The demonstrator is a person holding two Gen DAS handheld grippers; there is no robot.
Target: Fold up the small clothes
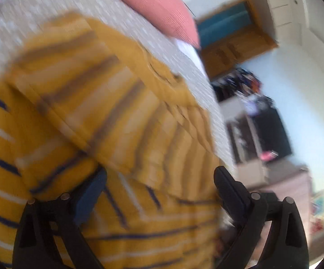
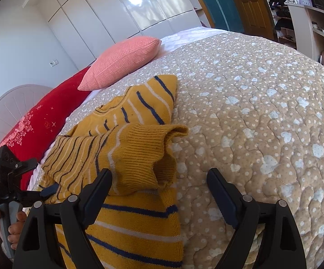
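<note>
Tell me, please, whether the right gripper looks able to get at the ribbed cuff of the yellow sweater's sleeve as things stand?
Probably yes. The right gripper is open, and the ribbed cuff lies on top of the sweater just ahead of its fingers, with nothing covering it.

A bed (image 2: 262, 103) under a beige quilt dotted with white carries a pink cushion (image 2: 121, 62) and a red pillow (image 2: 38, 123) near its rounded headboard (image 2: 7, 107), with glossy white wardrobes (image 2: 126, 6), a wooden door (image 2: 249, 2) and cluttered shelves (image 2: 285, 11) behind, in daylight.
</note>
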